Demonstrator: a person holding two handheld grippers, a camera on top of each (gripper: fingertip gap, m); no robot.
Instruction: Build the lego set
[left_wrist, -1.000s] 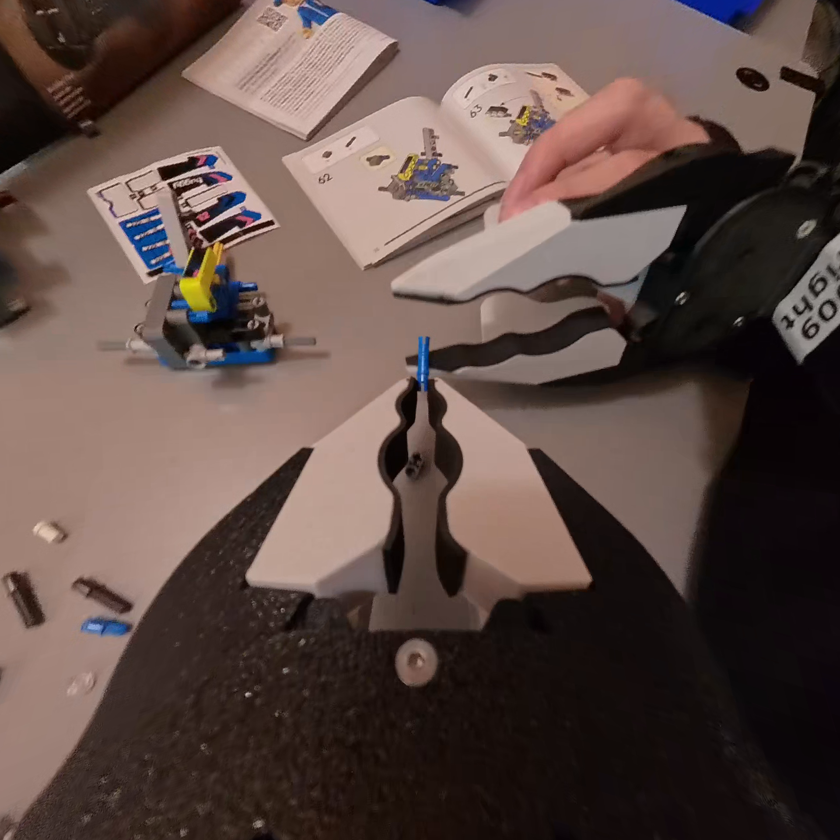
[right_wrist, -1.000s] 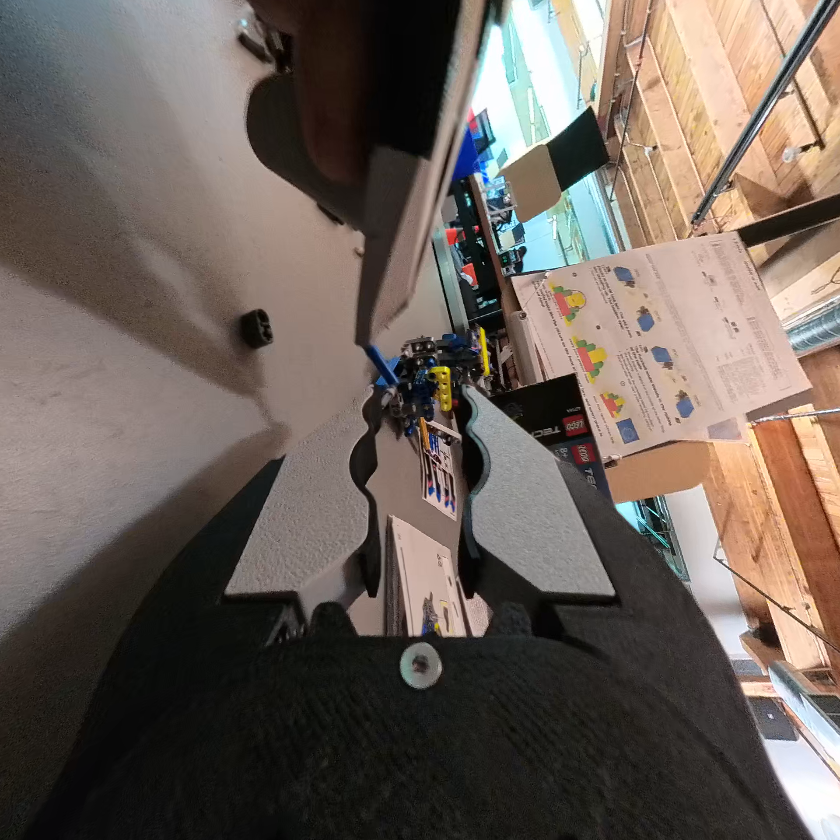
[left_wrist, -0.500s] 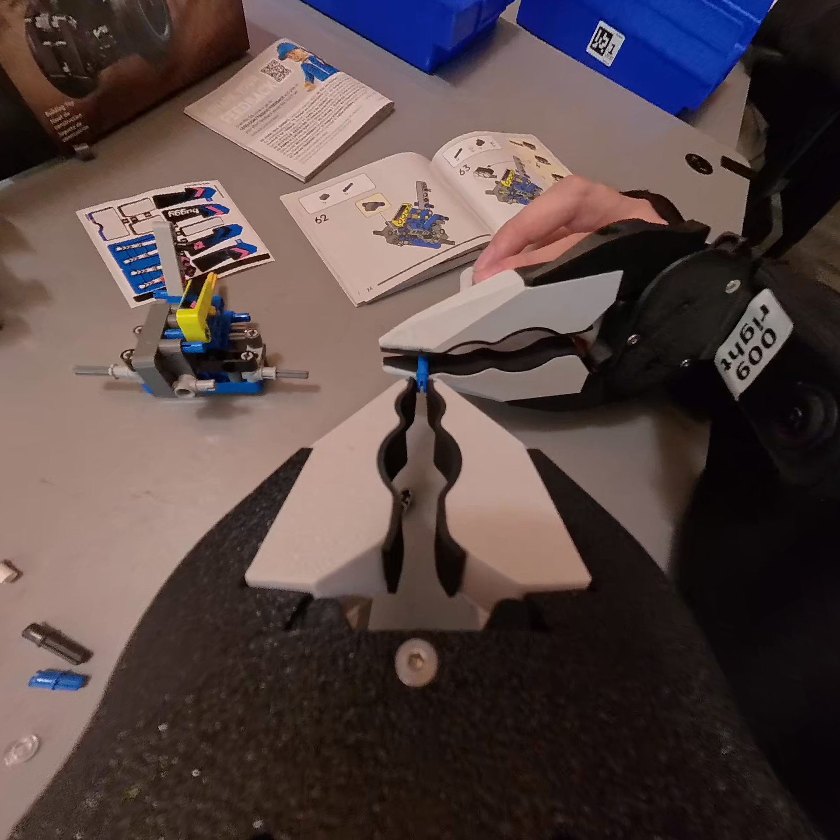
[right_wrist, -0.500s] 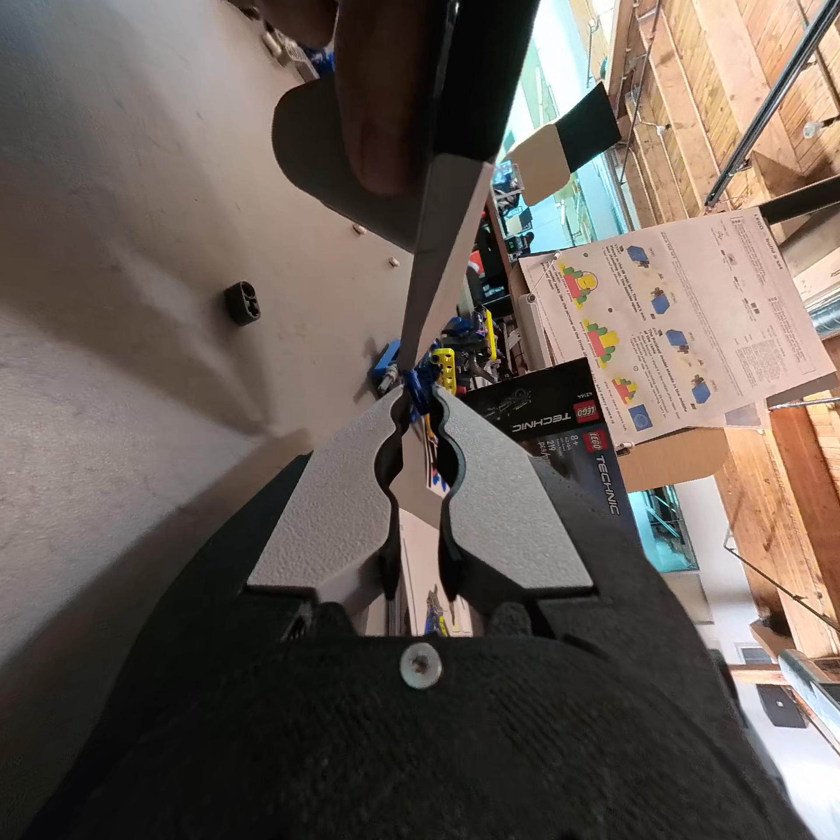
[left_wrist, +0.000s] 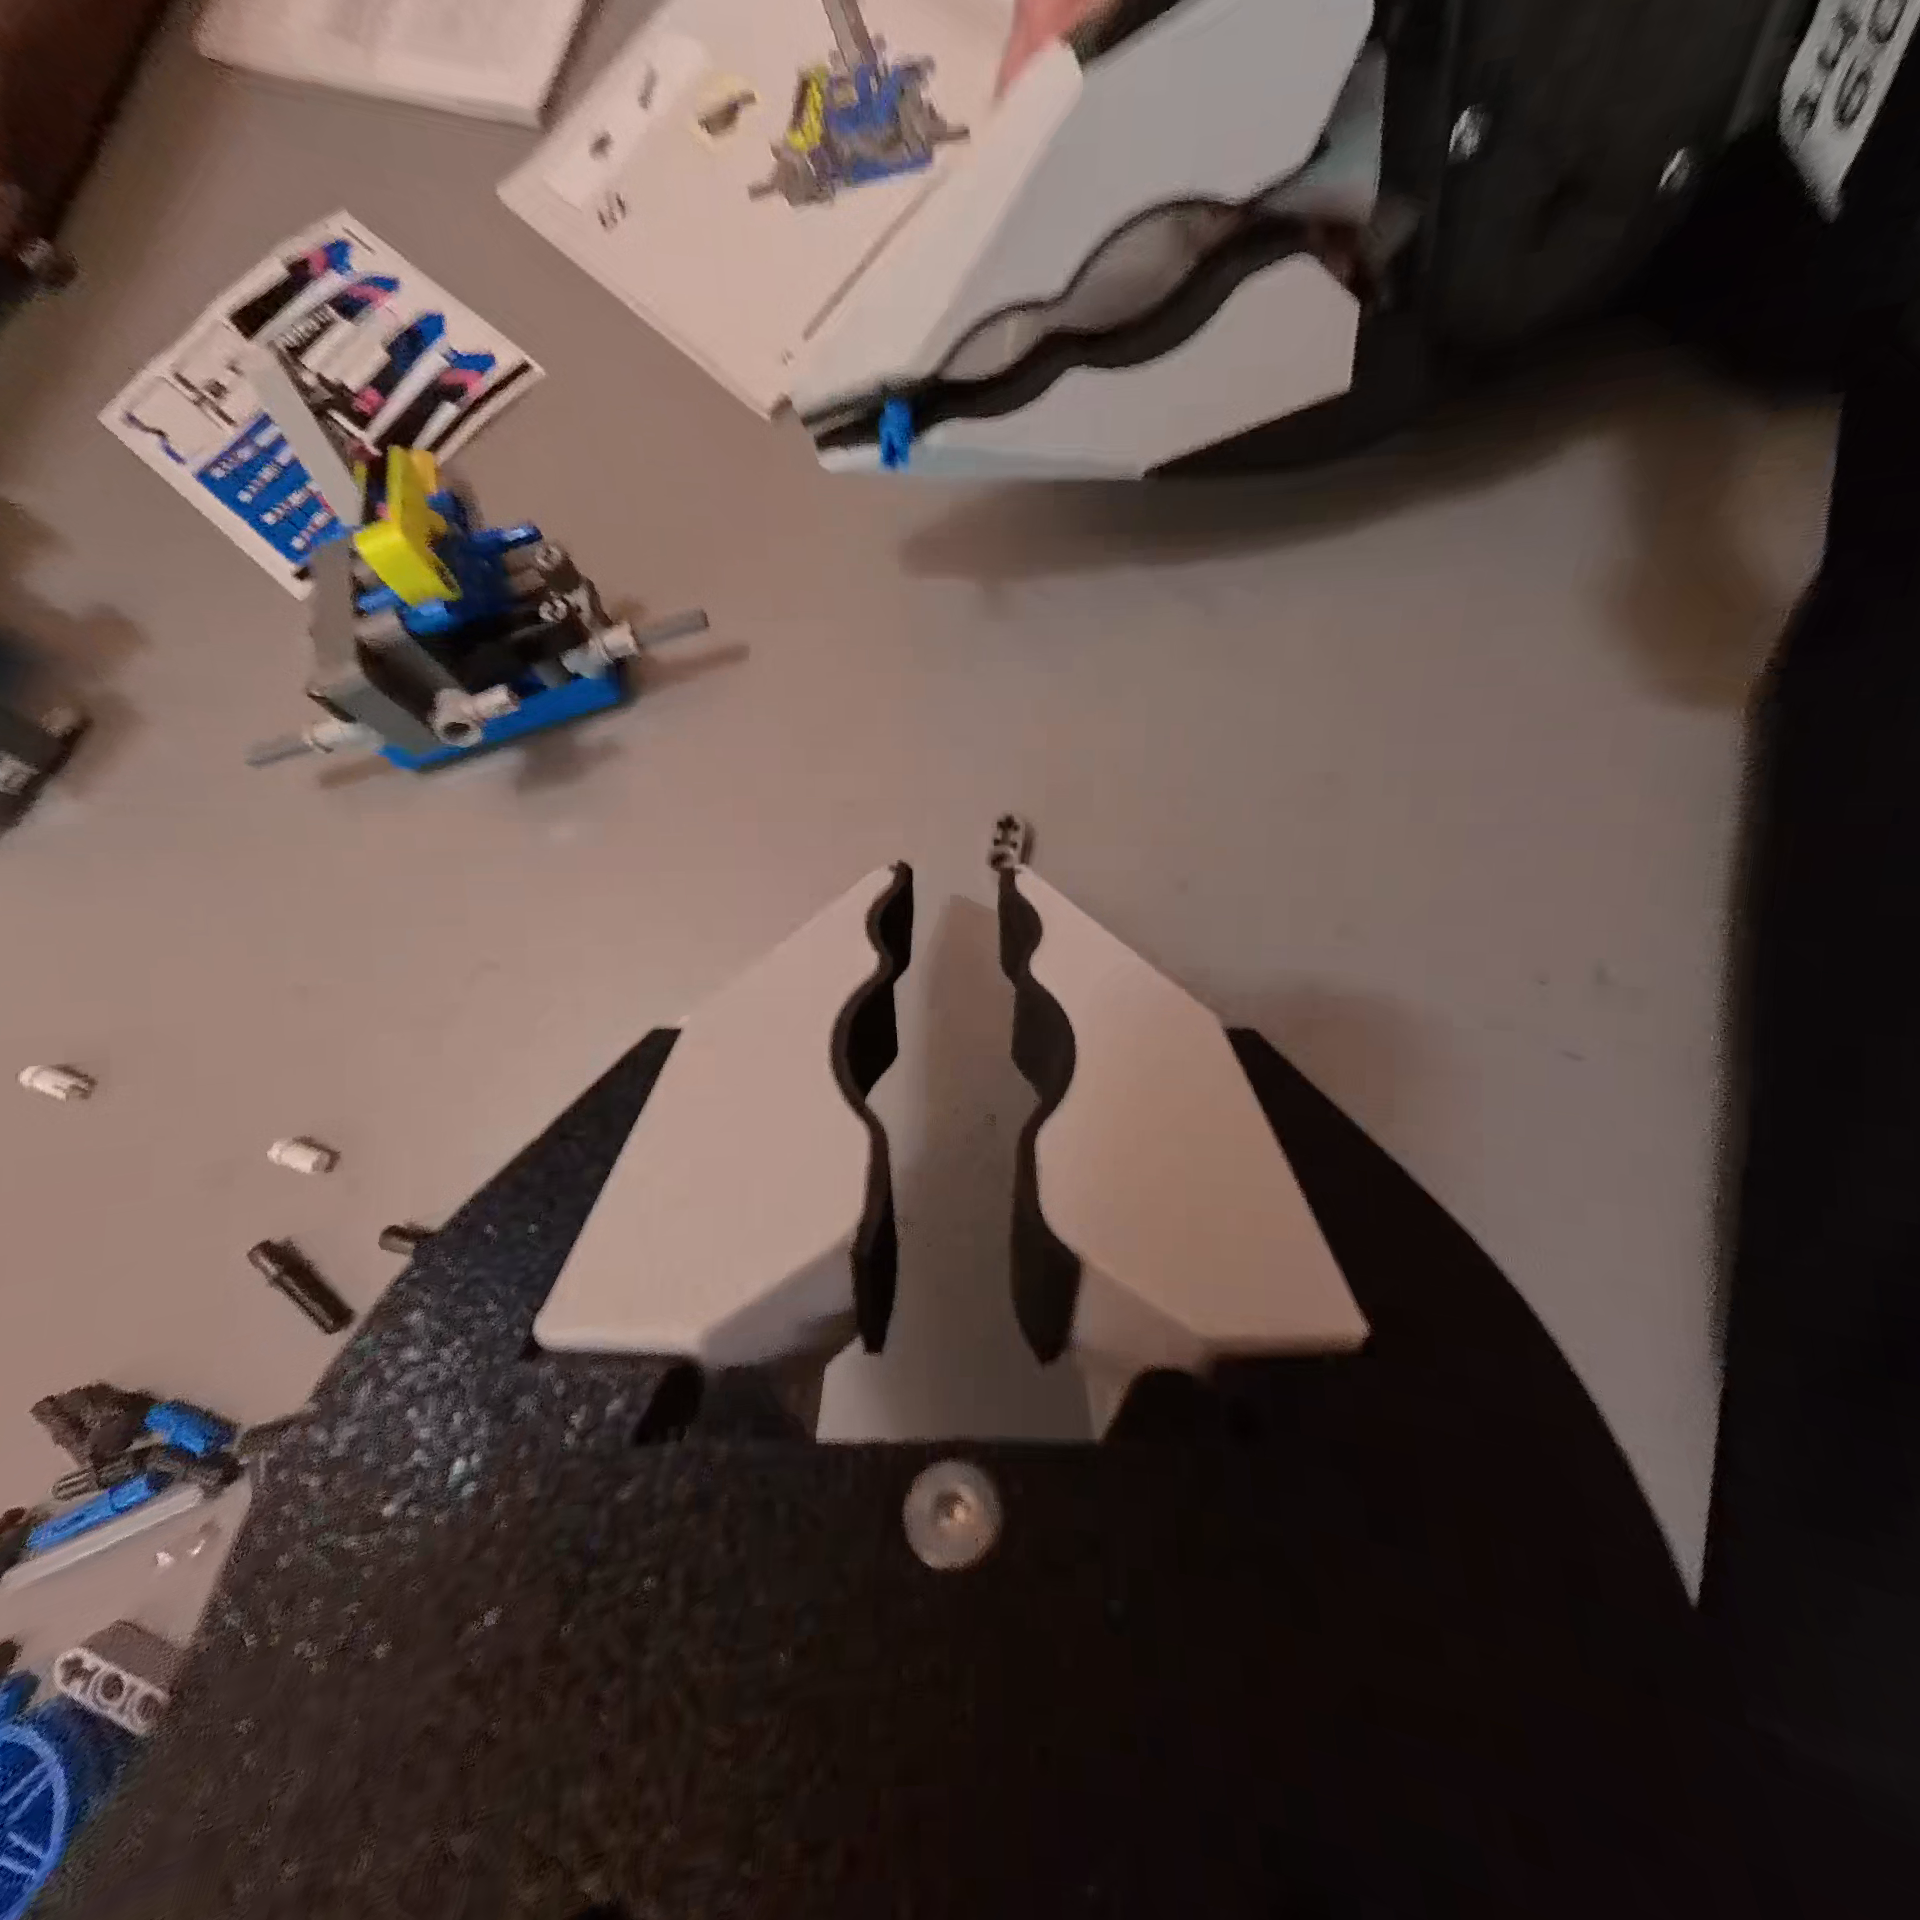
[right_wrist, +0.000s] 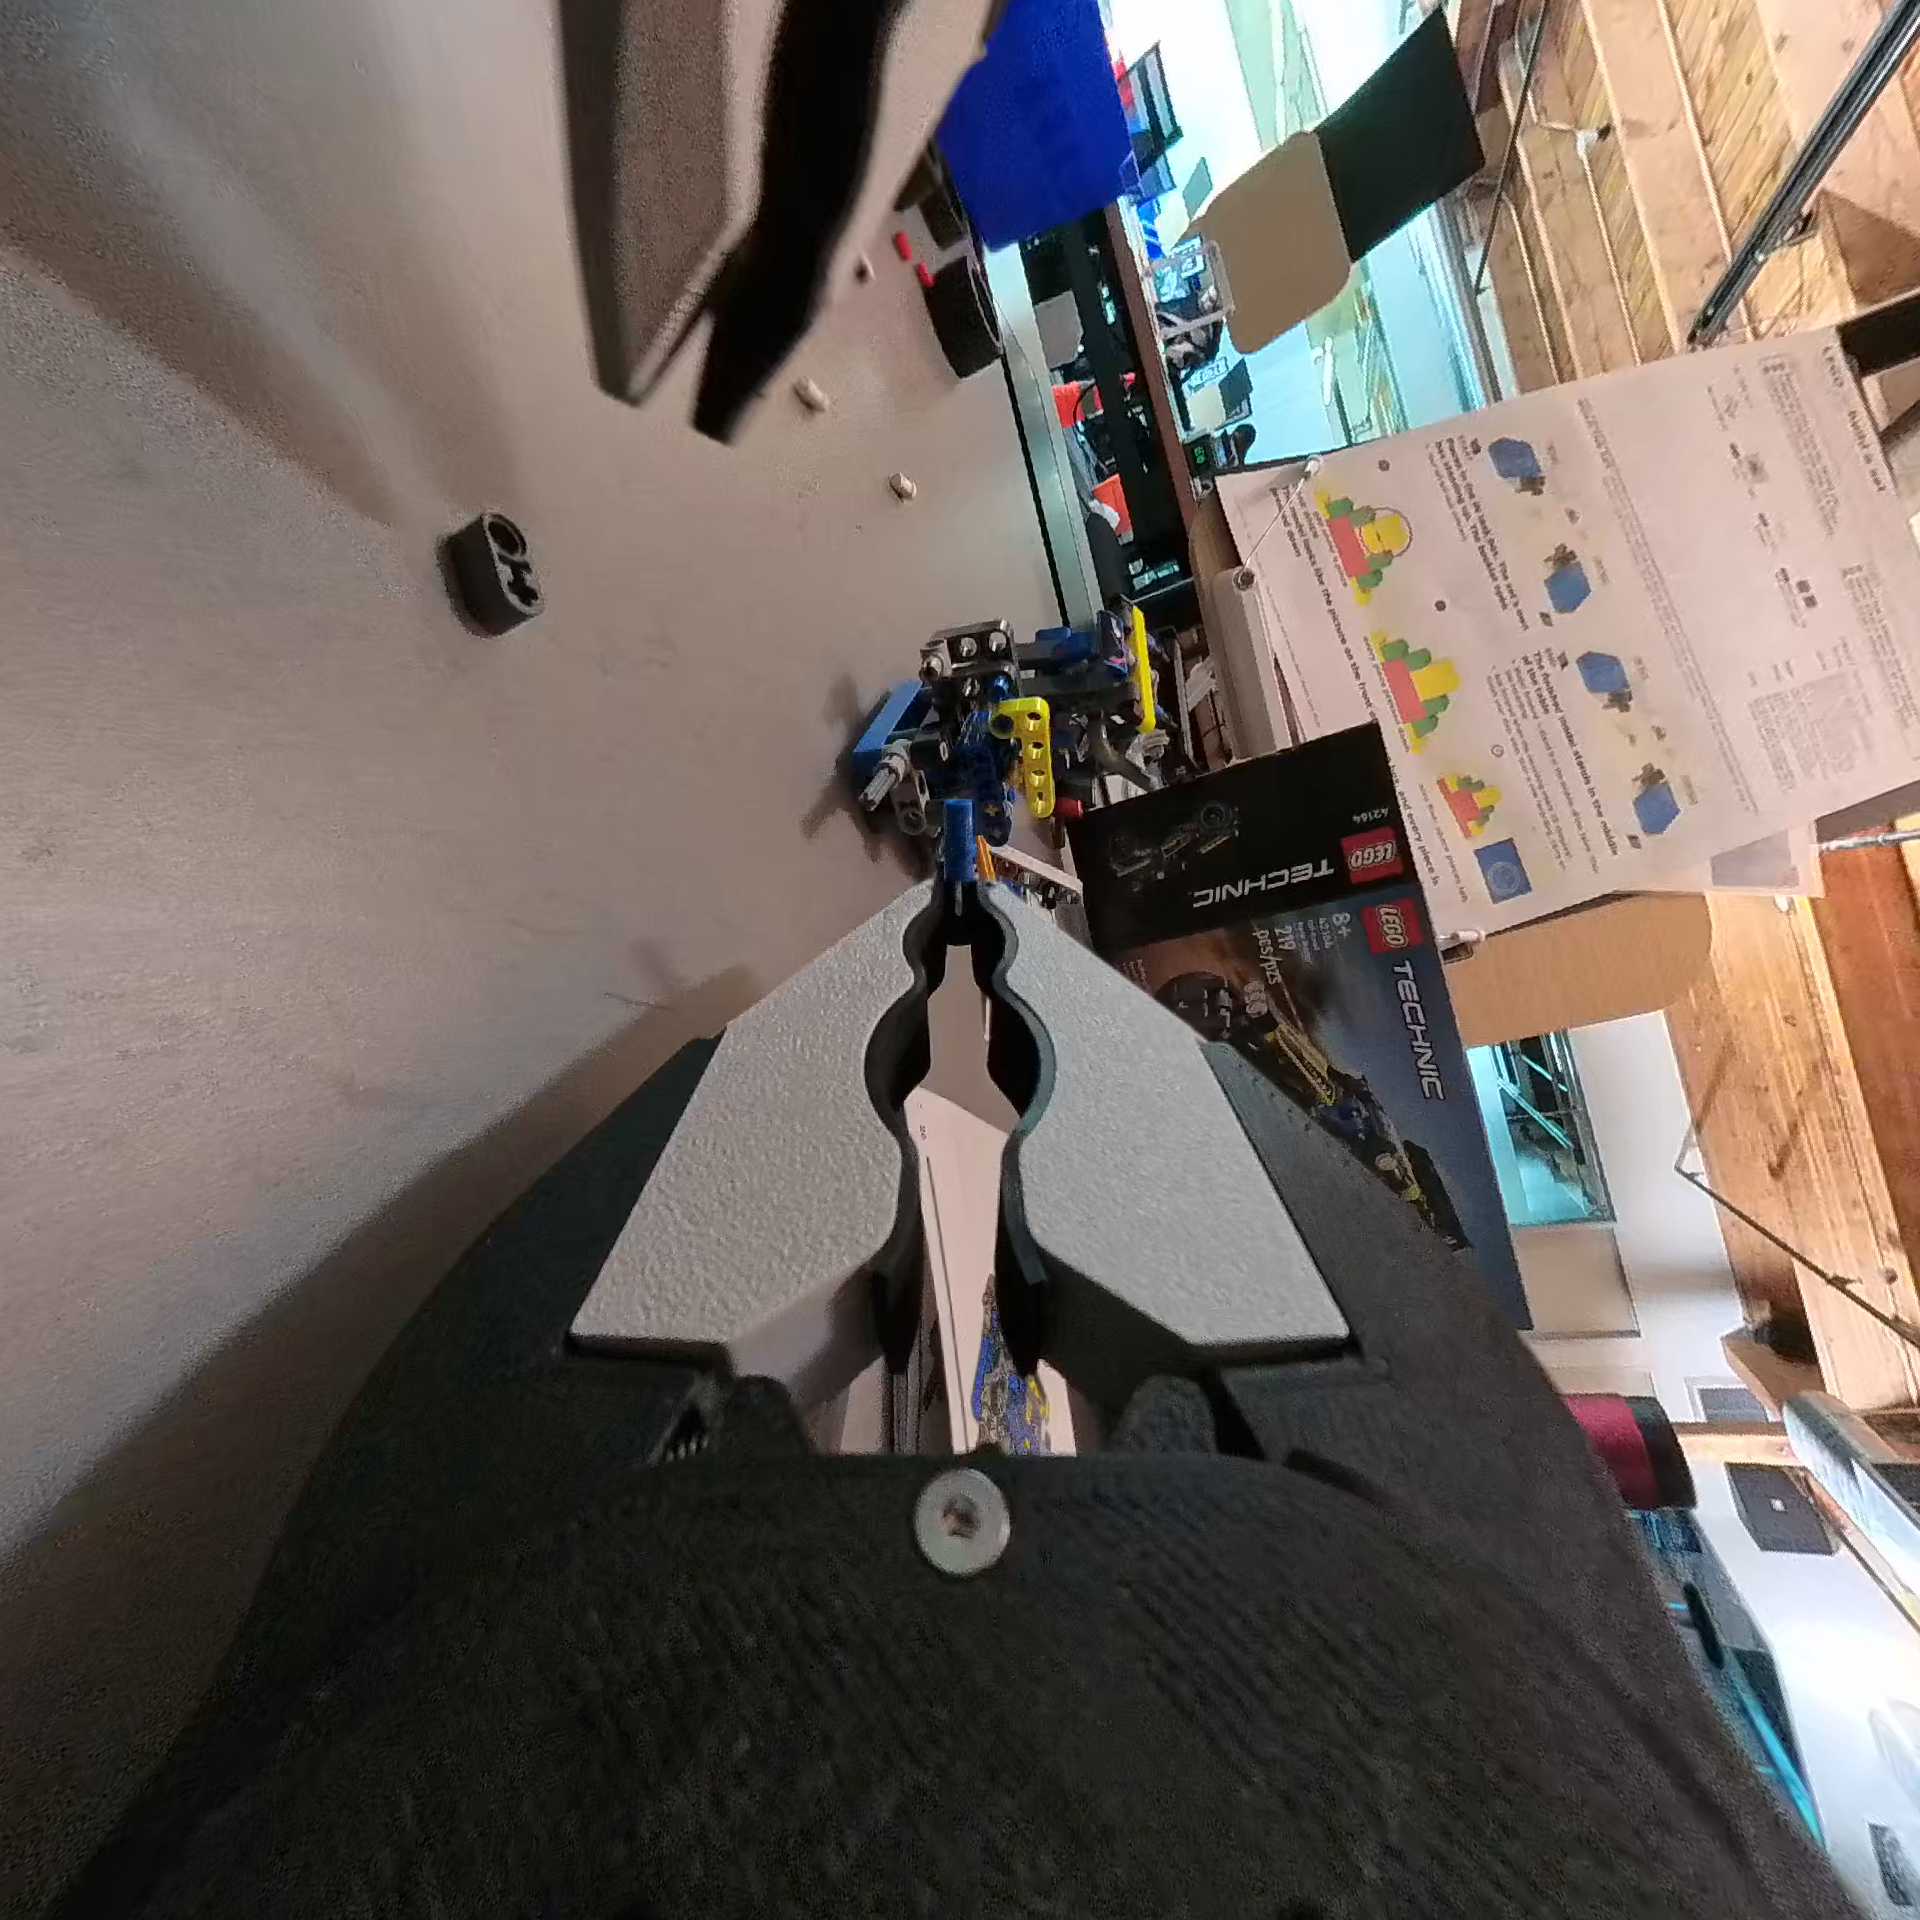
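My right gripper (right_wrist: 961, 899) is shut on a small blue pin (right_wrist: 961, 836), which sticks out past its tips. The left wrist view shows it at the upper right, with the blue pin (left_wrist: 896, 428) clamped at its tips above the table. My left gripper (left_wrist: 956, 878) is open and empty, low over the grey table (left_wrist: 1247, 727). A small dark connector (left_wrist: 1010, 840) lies on the table just past its right fingertip. The partly built blue, yellow and grey model (left_wrist: 447, 634) stands to the left; it also shows in the right wrist view (right_wrist: 997, 727), beyond the pin.
An open instruction booklet (left_wrist: 727, 187) and a sticker sheet (left_wrist: 322, 384) lie behind the model. Loose pins and beams (left_wrist: 296, 1283) lie at the left edge. The right wrist view shows the set's box (right_wrist: 1278, 935), a blue bin (right_wrist: 1039, 114) and a black wheel (right_wrist: 961, 312). One gripper's finger ends stand about 9 cm off the other's.
The blue pin has passed from my left gripper to my right gripper. The right one closed on it and drew away; the left one opened and pulled back.
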